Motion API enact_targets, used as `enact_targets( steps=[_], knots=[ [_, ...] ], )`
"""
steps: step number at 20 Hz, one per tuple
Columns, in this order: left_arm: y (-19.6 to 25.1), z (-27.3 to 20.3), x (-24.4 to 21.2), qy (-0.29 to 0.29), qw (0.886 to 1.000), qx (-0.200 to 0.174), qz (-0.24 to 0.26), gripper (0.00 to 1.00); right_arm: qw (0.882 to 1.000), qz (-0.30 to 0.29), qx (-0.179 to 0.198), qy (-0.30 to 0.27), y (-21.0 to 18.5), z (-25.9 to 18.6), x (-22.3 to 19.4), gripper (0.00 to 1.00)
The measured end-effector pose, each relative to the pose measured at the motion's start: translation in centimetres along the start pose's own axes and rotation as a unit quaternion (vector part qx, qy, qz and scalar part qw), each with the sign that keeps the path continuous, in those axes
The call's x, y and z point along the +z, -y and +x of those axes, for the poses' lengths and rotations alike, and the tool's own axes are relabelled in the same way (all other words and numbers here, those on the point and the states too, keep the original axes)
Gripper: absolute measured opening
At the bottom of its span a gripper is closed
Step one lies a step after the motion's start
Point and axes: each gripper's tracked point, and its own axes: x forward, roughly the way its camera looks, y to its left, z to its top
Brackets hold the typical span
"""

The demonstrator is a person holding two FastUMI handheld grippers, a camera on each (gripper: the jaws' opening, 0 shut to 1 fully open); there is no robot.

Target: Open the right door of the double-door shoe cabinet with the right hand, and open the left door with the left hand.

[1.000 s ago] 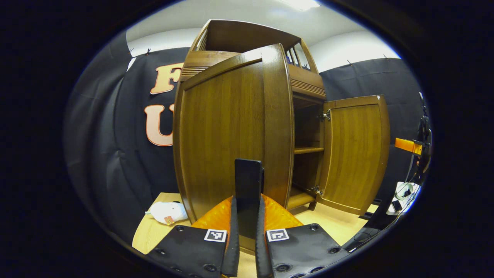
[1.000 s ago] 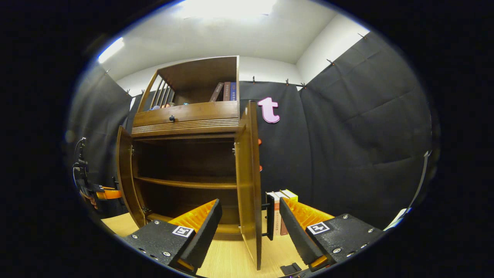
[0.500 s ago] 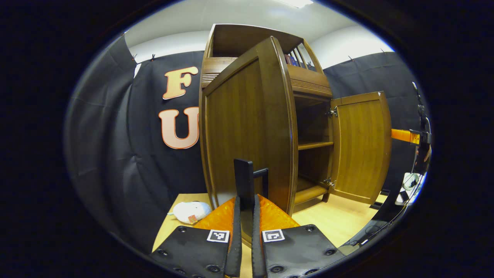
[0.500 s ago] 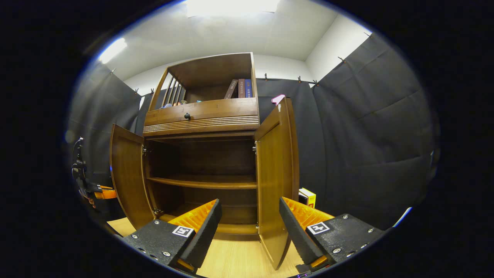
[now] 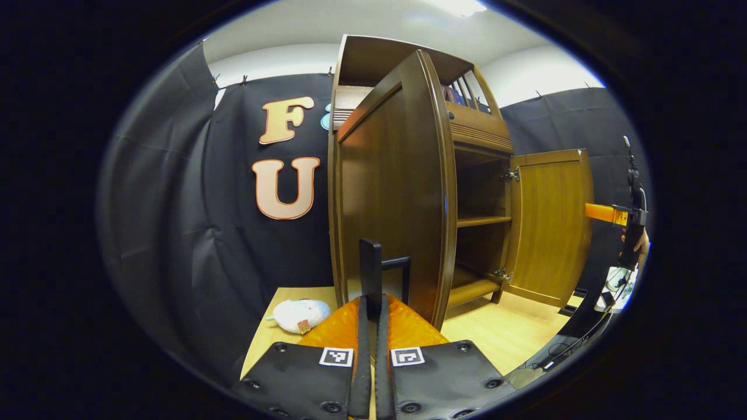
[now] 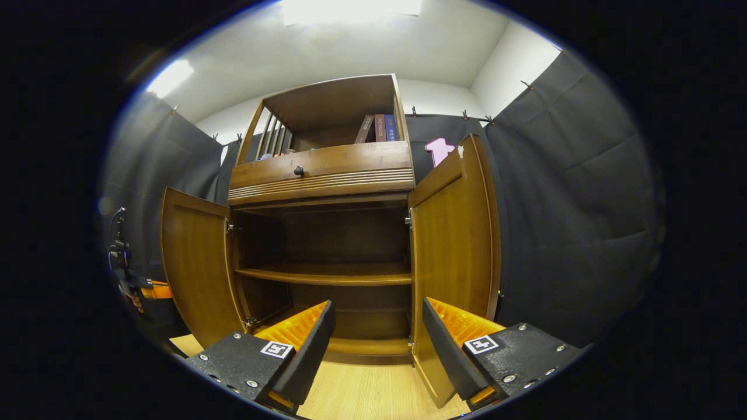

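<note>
A: What is hard to make out?

B: In the left gripper view, the left gripper [image 5: 372,326] has its fingers nearly together on the dark handle [image 5: 371,274] of the left door [image 5: 391,198]. The handle's lower end is hidden between them, so actual contact is hard to confirm, though both fingers appear to clamp it.

A: And the right gripper?

B: In the right gripper view, the right gripper [image 6: 378,332] has its fingers wide apart, holding nothing, in front of the shoe cabinet [image 6: 327,175]. The right door [image 6: 452,245] stands swung open just beyond its right finger; that door's bottom corner is hidden behind the finger.

A: Where does the cabinet sit?

B: On a pale wooden floor [image 6: 373,396], against the black cloth wall [image 6: 572,204]. Both doors stand open, showing a bare middle shelf [image 6: 327,274]. A drawer with a dark knob [image 6: 298,171] runs above it, and books [image 6: 377,128] lean in the top niche.

A: Anything around?

B: A white soft toy [image 5: 295,314] lies on the floor left of the left door. At the far right edge of the left gripper view the other gripper shows, cut off, with part of a hand [image 5: 642,242].
</note>
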Motion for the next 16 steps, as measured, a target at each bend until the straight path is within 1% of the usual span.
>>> enact_targets(
  steps=[7, 10, 11, 12, 13, 16],
  knots=[
    [-2.2, -0.7, 0.1, 0.005, 1.0, -0.004, -0.014, 0.1, 1.0, 0.009, -0.003, -0.011, -0.4, 0.8, -0.5, 0.98],
    [-3.1, -0.9, 0.1, 0.006, 1.0, -0.007, -0.021, 0.1, 1.0, 0.02, 0.004, -0.014, -1.3, 0.9, -0.5, 0.98],
    [-3.4, -1.0, 0.1, 0.005, 1.0, -0.007, -0.024, 0.09, 1.0, 0.02, 0.006, -0.013, -1.5, 1.0, -0.4, 0.97],
    [-3.8, -1.2, 0.0, 0.005, 1.0, -0.007, -0.026, 0.07, 1.0, 0.018, 0.007, -0.013, -1.6, 1.1, -0.3, 0.92],
    [-4.3, -1.3, 0.1, 0.005, 1.0, -0.005, -0.028, 0.09, 1.0, 0.016, 0.006, -0.013, -1.6, 1.2, -0.4, 0.92],
    [-6.1, -1.6, 0.0, 0.008, 0.999, 0.003, -0.039, 0.07, 1.0, 0.011, 0.002, -0.012, -1.6, 1.6, -0.3, 0.91]
  ],
)
